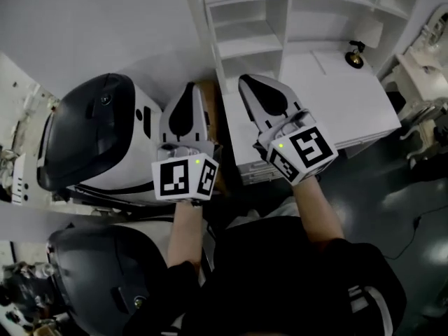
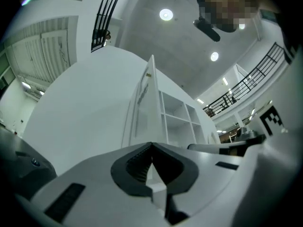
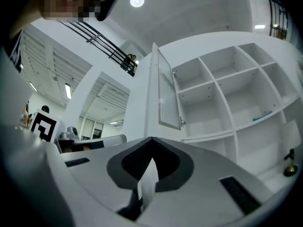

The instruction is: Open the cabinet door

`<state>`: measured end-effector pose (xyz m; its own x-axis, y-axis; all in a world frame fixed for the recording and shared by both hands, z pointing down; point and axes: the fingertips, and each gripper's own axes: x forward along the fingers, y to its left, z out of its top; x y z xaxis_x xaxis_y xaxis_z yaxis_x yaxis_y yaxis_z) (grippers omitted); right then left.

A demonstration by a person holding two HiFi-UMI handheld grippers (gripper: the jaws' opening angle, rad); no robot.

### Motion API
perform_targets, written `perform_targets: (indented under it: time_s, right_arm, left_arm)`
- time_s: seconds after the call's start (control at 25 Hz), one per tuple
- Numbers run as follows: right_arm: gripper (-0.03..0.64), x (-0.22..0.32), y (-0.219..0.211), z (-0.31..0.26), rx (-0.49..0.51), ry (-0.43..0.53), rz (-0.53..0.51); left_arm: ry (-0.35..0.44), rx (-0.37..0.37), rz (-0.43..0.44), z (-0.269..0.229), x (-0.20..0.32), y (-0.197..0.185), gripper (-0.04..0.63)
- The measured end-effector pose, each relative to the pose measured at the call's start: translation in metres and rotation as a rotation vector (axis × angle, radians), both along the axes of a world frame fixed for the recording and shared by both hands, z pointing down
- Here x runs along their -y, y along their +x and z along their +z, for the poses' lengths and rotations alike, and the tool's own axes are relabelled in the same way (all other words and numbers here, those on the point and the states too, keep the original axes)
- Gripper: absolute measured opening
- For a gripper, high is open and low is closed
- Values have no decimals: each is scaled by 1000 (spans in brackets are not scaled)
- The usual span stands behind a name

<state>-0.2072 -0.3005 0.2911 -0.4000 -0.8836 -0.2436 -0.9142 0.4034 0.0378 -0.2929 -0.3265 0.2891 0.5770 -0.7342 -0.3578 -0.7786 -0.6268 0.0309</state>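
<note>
Two rounded black-and-white machine housings fill the left of the head view: the farther one (image 1: 98, 135) beside my left tongs, the nearer one (image 1: 105, 278) down by my left sleeve. Just right of the farther housing I hold my left tongs (image 1: 190, 87), tips pointing toward the white cabinet (image 1: 252, 40). In the left gripper view these tongs (image 2: 151, 145) are pressed together tip to tip, with nothing pinched. A strip of brown cardboard (image 1: 210, 95) shows just beside them, at the cabinet's foot.

Beyond those tips the cabinet door (image 2: 143, 100) stands swung out, seen almost edge-on. From the right gripper view the door (image 3: 166, 96) hangs open off the left edge of the cabinet's upper left compartment, its ribbed panel facing the shelves. Neither pair of tongs touches it.

My right tongs (image 1: 246, 81) hover over the near left part of the white desk top (image 1: 336, 107); their jaws are likewise closed on nothing.

Farther right, a thin teal item (image 3: 262, 116) lies on one shelf, and a small brass-coloured object (image 1: 355, 56) stands at the desk top's far edge.
</note>
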Motion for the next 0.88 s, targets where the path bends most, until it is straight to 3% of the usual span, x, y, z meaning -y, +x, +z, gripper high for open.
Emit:
perform_targets:
  time_s: [0.24, 0.4, 0.72, 0.88]
  right_arm:
    - [17, -9, 36, 39, 39, -84, 66]
    - [17, -12, 57, 68, 50, -139, 108]
    - [17, -32, 73, 121, -21, -230, 189]
    - [17, -30, 77, 141, -29, -276, 203]
  left_arm:
    - [-119, 41, 17, 55, -12, 27, 13]
    - [-139, 87, 30, 77, -21, 49, 13]
    - [-213, 152, 77, 127, -38, 92, 12]
    - [-231, 155, 88, 136, -38, 102, 12]
